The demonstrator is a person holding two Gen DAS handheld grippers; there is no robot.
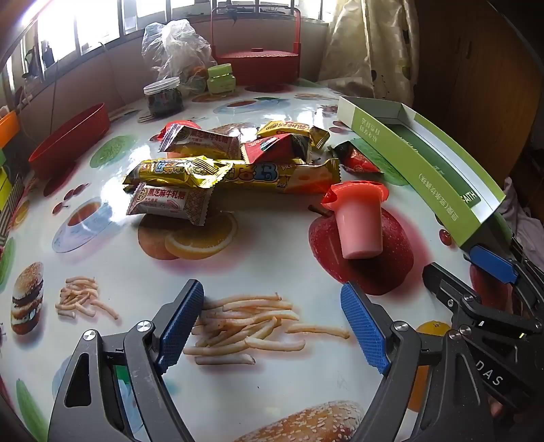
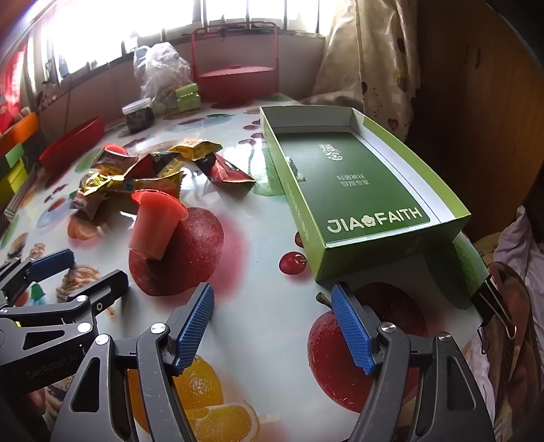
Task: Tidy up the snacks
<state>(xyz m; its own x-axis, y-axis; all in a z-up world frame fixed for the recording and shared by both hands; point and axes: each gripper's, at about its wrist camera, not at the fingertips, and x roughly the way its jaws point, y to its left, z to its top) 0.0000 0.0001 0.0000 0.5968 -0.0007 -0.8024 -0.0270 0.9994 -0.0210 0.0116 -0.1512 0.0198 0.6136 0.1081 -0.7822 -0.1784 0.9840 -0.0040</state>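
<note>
i see a glossy printed desk (image 1: 272, 244), crinkly foil snack wrappers (image 1: 238, 173), a matt cardboard box (image 2: 357, 190), and ribbed blue pads (image 1: 183, 323) on my tongs.

Daylight pours through the windows (image 2: 136, 30) along the top of both views and blows them out to white — worst at the upper left. The glossy tablecloth (image 1: 272, 244) throws back pale glare in mid-frame (soft shadows lie under the wrappers). Fisheye bending curves the edges, the corners go black, and the right side stays dim.
</note>
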